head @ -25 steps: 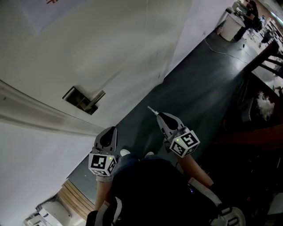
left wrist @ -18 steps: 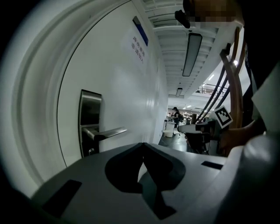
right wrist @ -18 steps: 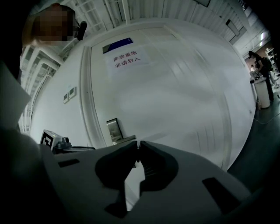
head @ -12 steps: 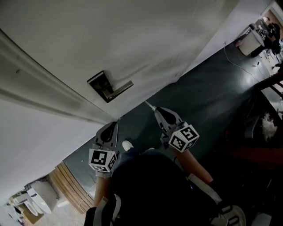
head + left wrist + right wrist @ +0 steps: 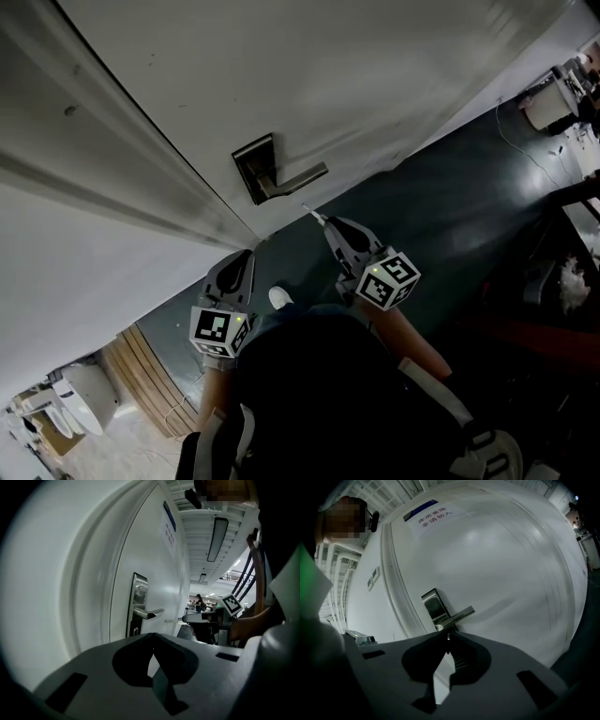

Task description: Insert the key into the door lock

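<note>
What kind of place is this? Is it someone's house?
Probably not a house. It looks like an office or workshop hallway. There's a big white door with a printed notice, a long ceiling light and a dark floor.

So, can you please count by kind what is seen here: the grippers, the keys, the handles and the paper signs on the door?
Grippers: 2, the left gripper shut and empty, the right gripper shut on the key
Keys: 1
Handles: 1, the handle
Signs: 1, the sign
Total: 5
</note>
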Tool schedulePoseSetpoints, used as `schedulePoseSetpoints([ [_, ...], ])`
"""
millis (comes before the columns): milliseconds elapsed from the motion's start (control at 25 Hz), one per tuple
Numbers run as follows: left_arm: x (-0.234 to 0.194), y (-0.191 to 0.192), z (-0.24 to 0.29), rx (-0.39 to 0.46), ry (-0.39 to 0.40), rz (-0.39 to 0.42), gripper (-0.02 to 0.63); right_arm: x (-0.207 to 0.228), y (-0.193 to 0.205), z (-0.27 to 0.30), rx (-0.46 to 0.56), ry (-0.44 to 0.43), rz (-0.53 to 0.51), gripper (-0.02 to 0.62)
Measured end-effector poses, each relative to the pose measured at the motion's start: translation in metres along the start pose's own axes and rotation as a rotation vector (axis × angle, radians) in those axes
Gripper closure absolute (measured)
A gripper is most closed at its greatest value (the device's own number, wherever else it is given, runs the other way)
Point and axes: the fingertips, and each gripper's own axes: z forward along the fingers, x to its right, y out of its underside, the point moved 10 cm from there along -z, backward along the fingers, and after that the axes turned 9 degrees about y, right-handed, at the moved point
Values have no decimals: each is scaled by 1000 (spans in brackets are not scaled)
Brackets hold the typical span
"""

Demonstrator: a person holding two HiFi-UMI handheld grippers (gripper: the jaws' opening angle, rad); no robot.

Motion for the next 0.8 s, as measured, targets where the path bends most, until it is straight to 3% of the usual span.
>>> schedulePoseSetpoints([
  [280, -24, 6, -13, -16, -1, 4, 598, -9, 21, 31, -7, -26, 140, 561],
  [520, -34, 11, -24, -16, -19, -2, 598, -9, 38, 49, -12, -48, 358, 561],
  [800, -40, 15, -33, -14, -64, -22, 598, -5, 50, 71, -39, -74, 501, 563],
])
